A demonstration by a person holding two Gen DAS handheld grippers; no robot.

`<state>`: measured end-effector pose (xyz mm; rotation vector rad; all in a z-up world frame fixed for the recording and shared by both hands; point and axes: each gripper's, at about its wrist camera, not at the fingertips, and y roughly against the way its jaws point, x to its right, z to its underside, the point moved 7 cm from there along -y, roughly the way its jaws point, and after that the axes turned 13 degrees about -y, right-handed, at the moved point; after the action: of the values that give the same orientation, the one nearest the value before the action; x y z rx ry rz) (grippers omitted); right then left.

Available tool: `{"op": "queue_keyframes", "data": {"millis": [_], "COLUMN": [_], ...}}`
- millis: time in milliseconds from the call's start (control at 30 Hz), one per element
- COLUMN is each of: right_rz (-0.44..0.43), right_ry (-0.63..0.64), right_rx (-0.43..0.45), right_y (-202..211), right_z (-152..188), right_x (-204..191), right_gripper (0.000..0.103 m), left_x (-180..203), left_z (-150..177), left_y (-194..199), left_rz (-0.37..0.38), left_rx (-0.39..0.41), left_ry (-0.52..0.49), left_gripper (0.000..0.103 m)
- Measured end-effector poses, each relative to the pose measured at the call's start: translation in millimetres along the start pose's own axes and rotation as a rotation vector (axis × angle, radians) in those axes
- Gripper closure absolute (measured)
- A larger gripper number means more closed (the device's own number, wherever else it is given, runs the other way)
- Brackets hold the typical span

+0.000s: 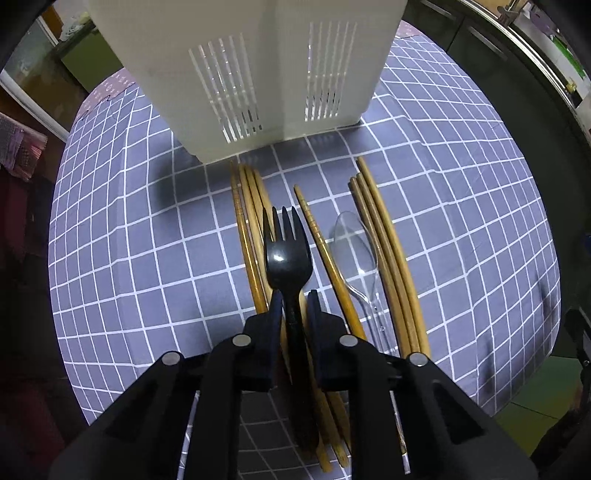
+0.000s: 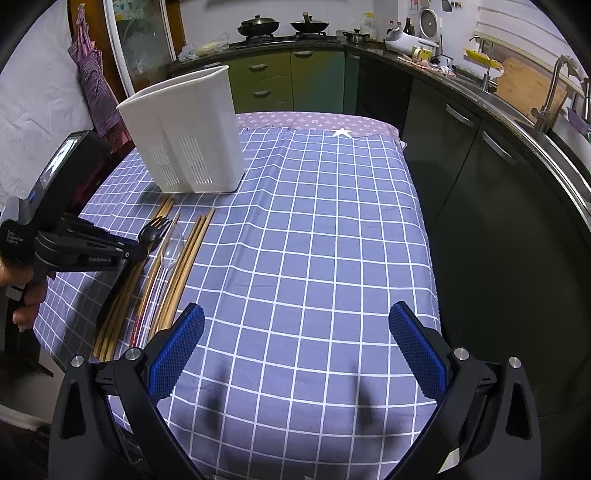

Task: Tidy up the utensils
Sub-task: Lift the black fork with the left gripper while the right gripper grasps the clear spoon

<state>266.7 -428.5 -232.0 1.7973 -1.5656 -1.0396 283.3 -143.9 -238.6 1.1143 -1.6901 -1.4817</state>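
Note:
My left gripper (image 1: 293, 299) is shut on the handle of a black plastic fork (image 1: 286, 251), tines pointing at the white slotted utensil holder (image 1: 236, 74). Under and beside the fork lie several wooden chopsticks (image 1: 388, 254) and a clear plastic spoon (image 1: 356, 251) on the checked cloth. In the right wrist view the left gripper (image 2: 142, 249) holds the fork (image 2: 153, 230) just above the chopsticks (image 2: 184, 266), in front of the holder (image 2: 184, 136). My right gripper (image 2: 295, 325) is open and empty over the cloth near the table's front.
The table (image 2: 332, 221) has a purple-grey checked cloth. Dark cabinets (image 2: 461, 166) and a sink counter run along its right side. A stove with pans (image 2: 284, 26) stands at the back. A cloth hangs on the wall at the left (image 2: 92, 85).

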Motion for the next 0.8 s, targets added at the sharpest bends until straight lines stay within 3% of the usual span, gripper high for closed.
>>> {"op": "queue_keyframes", "data": {"millis": [167,433,567,700,800], "right_rz": [0.001,-0.010,-0.039,-0.117,-0.110], "right_ry": [0.003,-0.001,0.023,0.032,0.063], "right_rx": [-0.006,-0.031,-0.089,-0.204,-0.252], "right_y": [-1,-1,-6,-18,-31], "right_z": [1,-2,-4,-8,-11], "right_x": [1,-2,-16,-43,-65], "right_gripper": [0.004,0.004,0.004,0.004,0.020], "left_x": [5,-9,-21,-34,-45], "left_z": [-3,3,6,16,26], "left_y": [-3,8,34,66,85], "left_rz": [-0.002,0.017,0.009,0.000,-0.028], "left_rx": [-0.001,0.050,0.146,0.273,0.350], "left_ry": [-0.010,0.005,0.026,0.069,0.088], "left_gripper": [0.095,0.095,0.095,0.095,0.095]}}
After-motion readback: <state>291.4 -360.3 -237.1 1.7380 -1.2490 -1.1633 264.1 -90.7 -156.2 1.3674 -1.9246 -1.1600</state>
